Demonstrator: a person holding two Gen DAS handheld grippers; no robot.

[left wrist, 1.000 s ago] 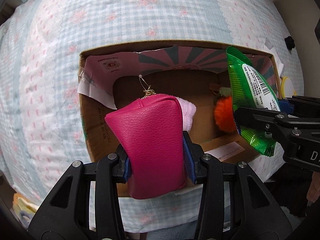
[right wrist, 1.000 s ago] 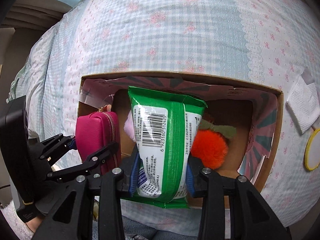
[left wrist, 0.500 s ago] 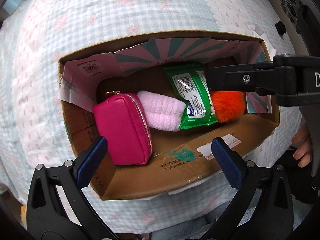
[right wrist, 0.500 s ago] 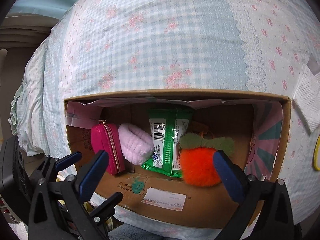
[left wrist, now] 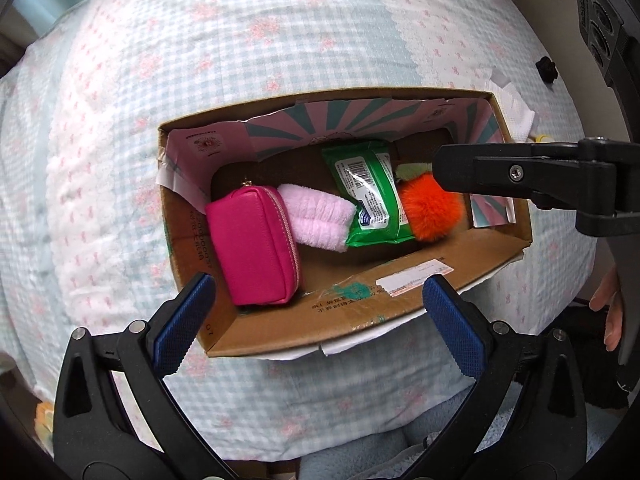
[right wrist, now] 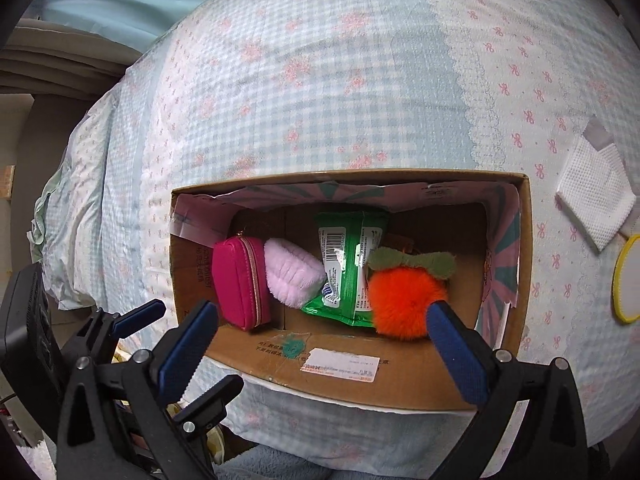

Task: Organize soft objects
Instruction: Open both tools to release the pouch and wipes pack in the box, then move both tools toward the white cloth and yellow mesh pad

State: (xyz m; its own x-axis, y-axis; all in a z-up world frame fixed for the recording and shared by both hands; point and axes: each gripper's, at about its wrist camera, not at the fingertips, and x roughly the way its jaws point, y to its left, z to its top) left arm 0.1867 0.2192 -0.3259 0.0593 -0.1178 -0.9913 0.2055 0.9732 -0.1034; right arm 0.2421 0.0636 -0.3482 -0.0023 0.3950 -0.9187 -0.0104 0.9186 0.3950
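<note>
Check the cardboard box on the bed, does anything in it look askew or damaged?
The green wipes pack is askew, propped on the pink fluffy roll and against the orange plush. The cardboard box has a ragged near edge. The magenta pouch stands neatly.

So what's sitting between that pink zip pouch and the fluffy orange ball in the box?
Two things: a pale pink fuzzy roll beside the pink pouch, then a green wipes packet leaning against the orange pom-pom. Both wrist views show this row.

My black plastic left gripper [left wrist: 316,320] and right gripper [right wrist: 320,344] carry silver screws and blue ribbed finger pads [left wrist: 182,326].
</note>
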